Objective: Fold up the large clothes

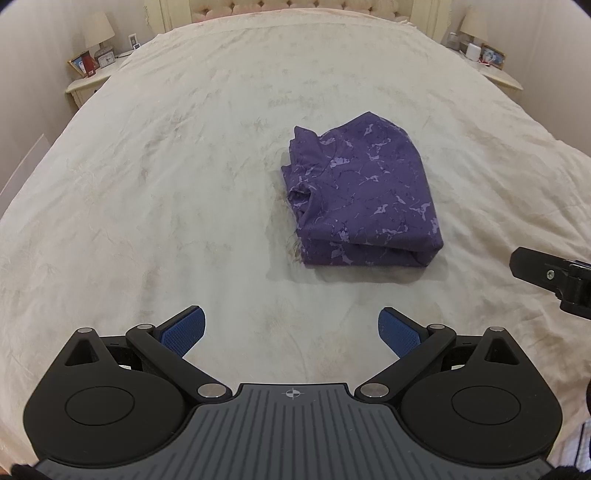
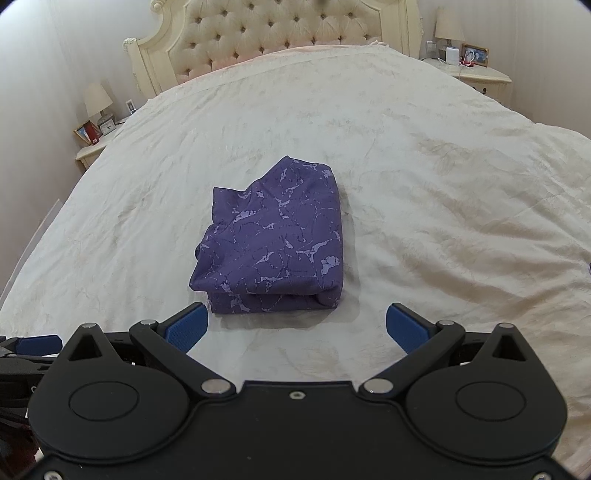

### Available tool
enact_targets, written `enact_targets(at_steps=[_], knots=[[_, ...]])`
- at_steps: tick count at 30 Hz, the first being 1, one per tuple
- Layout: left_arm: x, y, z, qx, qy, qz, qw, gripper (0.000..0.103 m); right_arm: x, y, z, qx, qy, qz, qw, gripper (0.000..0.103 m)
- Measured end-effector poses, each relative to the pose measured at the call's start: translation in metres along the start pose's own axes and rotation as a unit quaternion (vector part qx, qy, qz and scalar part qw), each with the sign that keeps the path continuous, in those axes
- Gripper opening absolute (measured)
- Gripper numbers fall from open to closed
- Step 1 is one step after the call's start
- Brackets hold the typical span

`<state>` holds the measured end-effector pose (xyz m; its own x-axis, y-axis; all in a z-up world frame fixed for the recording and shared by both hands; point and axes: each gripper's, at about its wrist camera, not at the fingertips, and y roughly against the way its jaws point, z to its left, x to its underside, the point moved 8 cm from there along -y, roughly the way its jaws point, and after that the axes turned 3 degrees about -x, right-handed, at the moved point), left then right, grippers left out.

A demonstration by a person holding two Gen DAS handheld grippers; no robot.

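Right wrist view: purple garment (image 2: 271, 243) lies folded in compact bundle mid-bed (image 2: 443, 184), well clear of every edge, long axis toward headboard (image 2: 273, 33). Bundle just ahead of right gripper (image 2: 297, 325), slightly left of centre; jaws wide open, empty. Left gripper (image 1: 291, 330) jaws also spread, empty, bundle farther ahead and rightward. Right hand nearer. Both grippers hover level over foot edge. Folding looks finished.

Folded purple garment (image 2: 275, 240) on bed (image 2: 424, 155), right gripper (image 2: 295, 325) empty, spread
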<state>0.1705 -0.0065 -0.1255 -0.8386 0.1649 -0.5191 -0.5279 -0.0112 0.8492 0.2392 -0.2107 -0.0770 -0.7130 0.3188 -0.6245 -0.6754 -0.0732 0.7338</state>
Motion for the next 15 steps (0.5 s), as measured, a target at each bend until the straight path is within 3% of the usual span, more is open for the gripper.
enact_targets(at_steps=[15], knots=[[0.0005,-0.0055,0.0004,-0.005,0.009,0.001,1.0,0.102,0.0039,-0.0101,-0.0022,-0.009,0.002,0.018,1.0,0.102]])
